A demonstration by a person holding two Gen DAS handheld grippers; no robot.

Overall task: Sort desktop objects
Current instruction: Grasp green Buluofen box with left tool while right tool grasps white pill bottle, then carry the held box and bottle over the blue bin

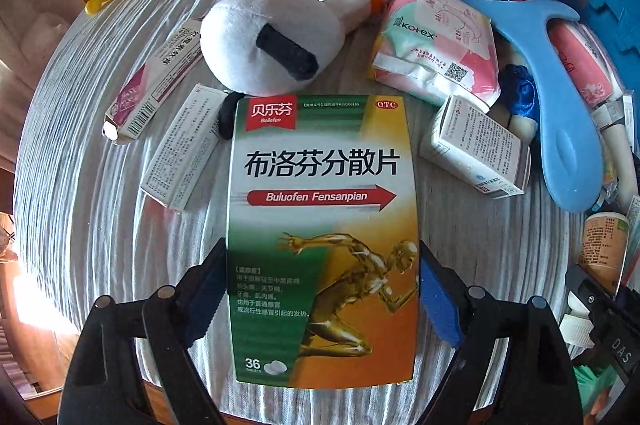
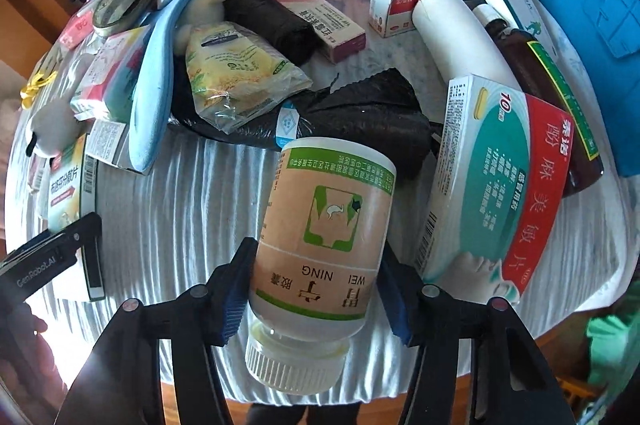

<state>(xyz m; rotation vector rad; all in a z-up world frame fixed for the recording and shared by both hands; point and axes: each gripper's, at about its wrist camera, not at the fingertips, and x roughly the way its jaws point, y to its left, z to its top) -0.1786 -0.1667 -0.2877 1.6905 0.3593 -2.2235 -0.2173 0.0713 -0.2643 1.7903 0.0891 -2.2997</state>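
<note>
Gripping a green-and-orange cardboard ibuprofen tablet box (image 1: 322,237) in the left gripper (image 1: 322,299), long axis running straight ahead along its fingers over the grey striped surface (image 1: 92,161); right gripper (image 2: 314,295) clamping an upside-down beige-labelled plastic medicine bottle (image 2: 324,237), white cap nearest the camera

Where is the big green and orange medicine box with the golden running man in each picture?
Left wrist view: the green and orange medicine box fills the centre, between the left gripper's fingers.
Right wrist view: it is at the far left edge, seen side-on beside a black gripper.
Shared landmark: the long light blue foam paddle.
</note>
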